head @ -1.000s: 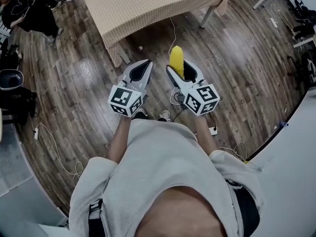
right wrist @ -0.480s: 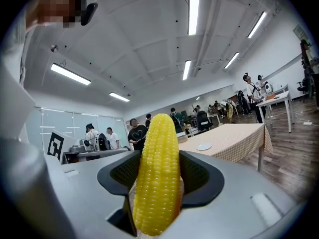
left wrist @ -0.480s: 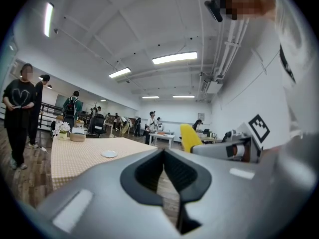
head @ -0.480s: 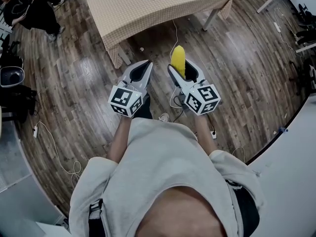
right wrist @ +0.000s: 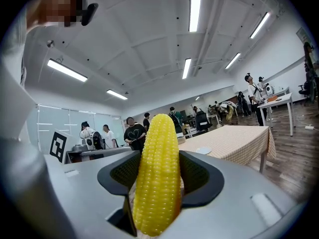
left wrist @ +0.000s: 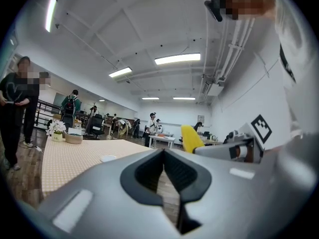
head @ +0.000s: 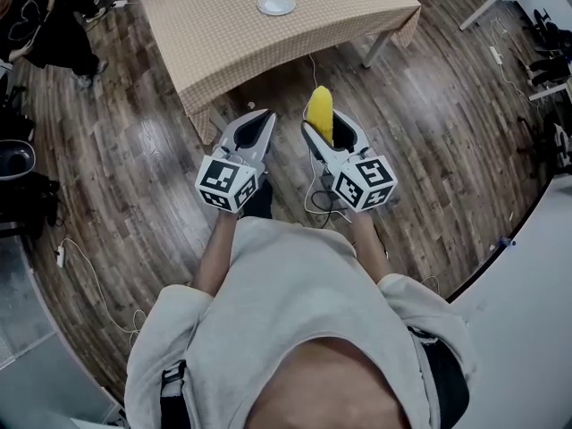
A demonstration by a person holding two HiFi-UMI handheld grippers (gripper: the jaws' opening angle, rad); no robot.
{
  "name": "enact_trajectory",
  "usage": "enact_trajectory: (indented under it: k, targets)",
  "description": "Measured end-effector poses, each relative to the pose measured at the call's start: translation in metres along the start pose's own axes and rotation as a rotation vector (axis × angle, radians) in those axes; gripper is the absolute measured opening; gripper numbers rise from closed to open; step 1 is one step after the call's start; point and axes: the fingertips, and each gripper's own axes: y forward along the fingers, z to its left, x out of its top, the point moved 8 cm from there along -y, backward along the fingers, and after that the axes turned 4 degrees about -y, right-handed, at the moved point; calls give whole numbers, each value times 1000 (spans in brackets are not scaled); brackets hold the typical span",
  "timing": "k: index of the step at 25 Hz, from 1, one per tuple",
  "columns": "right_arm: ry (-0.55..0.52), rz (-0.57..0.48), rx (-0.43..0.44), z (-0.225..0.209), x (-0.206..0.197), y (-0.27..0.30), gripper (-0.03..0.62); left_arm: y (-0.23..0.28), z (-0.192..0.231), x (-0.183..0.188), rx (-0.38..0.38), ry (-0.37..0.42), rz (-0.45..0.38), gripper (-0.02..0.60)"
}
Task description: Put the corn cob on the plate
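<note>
Table (head: 223,43) with plate (head: 276,4) at 12 o'clock, nearer than second ago. Right tool (head: 329,125) clamps corn cob (head: 320,113) upright, well short of plate. Left tool (head: 254,128) jaws together, nothing between. Kernel rows visible only in right gripper view.

Table (head: 223,34) in checked cloth, plate (head: 276,4) on it, wooden floor (head: 134,159)

The head view looks steeply down from above the person (head: 295,311). Each gripper view sits low, close behind its jaws, looking forward. All three show the table (head: 268,38) and plate (head: 275,4).
</note>
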Motion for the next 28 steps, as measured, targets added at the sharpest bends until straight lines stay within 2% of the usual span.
enact_trajectory:
  k: [12,19,28]
  targets:
    - [-2,23,-38,-36,37,144,247,68,135,35,-28,-29,11,8]
    - [-21,17,-69,-38,57,220,247,96,214,61,-60,-28,-6,8]
    - [-6,32,-132,-59,59,259,247,131,256,62,-119,-40,27,8]
